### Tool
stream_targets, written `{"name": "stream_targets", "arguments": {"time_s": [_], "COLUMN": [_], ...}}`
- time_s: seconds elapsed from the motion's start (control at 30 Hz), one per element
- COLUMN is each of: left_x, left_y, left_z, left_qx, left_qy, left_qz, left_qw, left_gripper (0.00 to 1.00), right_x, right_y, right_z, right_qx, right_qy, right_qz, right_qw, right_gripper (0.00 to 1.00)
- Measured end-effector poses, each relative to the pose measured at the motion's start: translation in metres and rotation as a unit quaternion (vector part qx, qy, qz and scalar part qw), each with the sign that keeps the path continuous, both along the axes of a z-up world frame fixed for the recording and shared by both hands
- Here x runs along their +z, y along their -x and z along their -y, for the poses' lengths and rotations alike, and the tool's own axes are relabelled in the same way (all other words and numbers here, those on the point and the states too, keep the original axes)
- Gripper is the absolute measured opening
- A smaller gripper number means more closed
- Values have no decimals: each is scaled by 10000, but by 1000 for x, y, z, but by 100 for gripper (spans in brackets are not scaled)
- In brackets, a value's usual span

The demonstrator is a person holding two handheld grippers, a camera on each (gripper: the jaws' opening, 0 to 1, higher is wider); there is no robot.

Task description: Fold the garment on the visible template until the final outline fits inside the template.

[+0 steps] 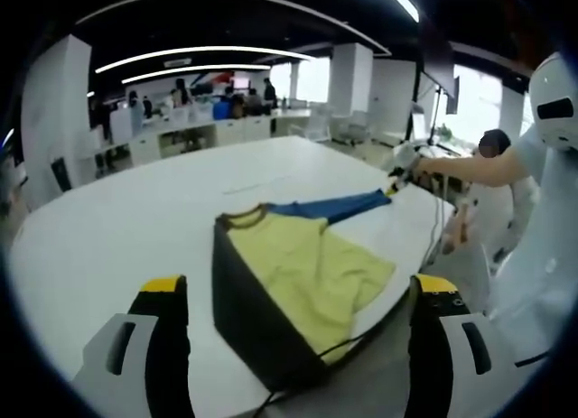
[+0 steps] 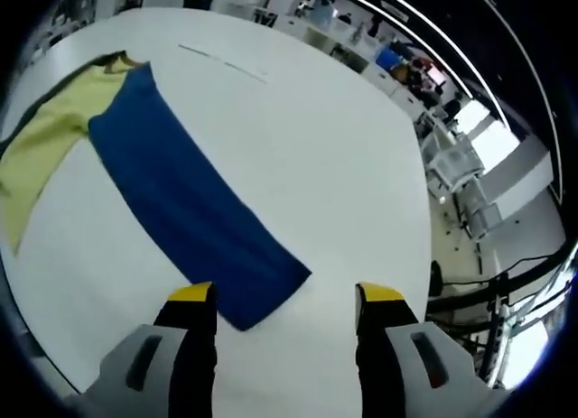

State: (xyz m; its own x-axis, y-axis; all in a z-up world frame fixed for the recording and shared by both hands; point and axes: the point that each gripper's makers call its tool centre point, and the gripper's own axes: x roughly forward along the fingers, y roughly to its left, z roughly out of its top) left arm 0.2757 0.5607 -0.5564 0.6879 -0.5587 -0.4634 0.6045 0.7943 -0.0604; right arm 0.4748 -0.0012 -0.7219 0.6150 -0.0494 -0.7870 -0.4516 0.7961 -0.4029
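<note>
My left gripper (image 1: 293, 296) hangs low over the white worktop (image 1: 117, 228) with its fingers (image 1: 163, 332) spread wide and nothing between them. The garment (image 1: 302, 274) lies at the centre and lower middle of the left gripper view: a yellow body with a dark near edge and a brown neckband, and one blue sleeve (image 1: 334, 206) running toward the upper right. There, my right gripper (image 1: 402, 170) appears small, at the sleeve's far end.

In the right gripper view, the blue sleeve (image 2: 185, 206) stretches from the upper left of the frame down to just between my right gripper's (image 2: 287, 323) fingers (image 2: 194, 332), which also stand wide apart. The cuff end lies flat on the worktop, apparently not gripped. A strip of the yellow body (image 2: 45, 143) shows at the left edge.

I cannot make out a template outline with any certainty.

The cloth looks thin, soft and light, so I expect it to droop, drag and wrinkle rather than hold shape. I would pinch the cuff corner with the right fingers, and take the hem or shoulder edge with the left, lifting little so the layers do not slide.
</note>
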Motion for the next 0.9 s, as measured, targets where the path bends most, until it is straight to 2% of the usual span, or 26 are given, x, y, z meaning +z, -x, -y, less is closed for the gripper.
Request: {"name": "stream_targets", "arguments": {"time_s": [0.23,0.8,0.9], "left_x": [1,2,2], "left_y": [0,4,4], "left_z": [-1,-7,-8], "left_qx": [-19,-23,-34], "left_qy": [39,104,120], "left_qz": [31,101,111], "left_qw": [10000,9999,9999], "left_gripper": [99,99,99], "right_x": [0,12,16], "right_y": [-3,11,12], "right_z": [-3,-45,-49], "right_qx": [90,401,409], "right_qy": [-89,-522,-610], "right_qz": [25,52,56], "right_qw": [9999,9978,9973], "right_gripper": [73,99,100]}}
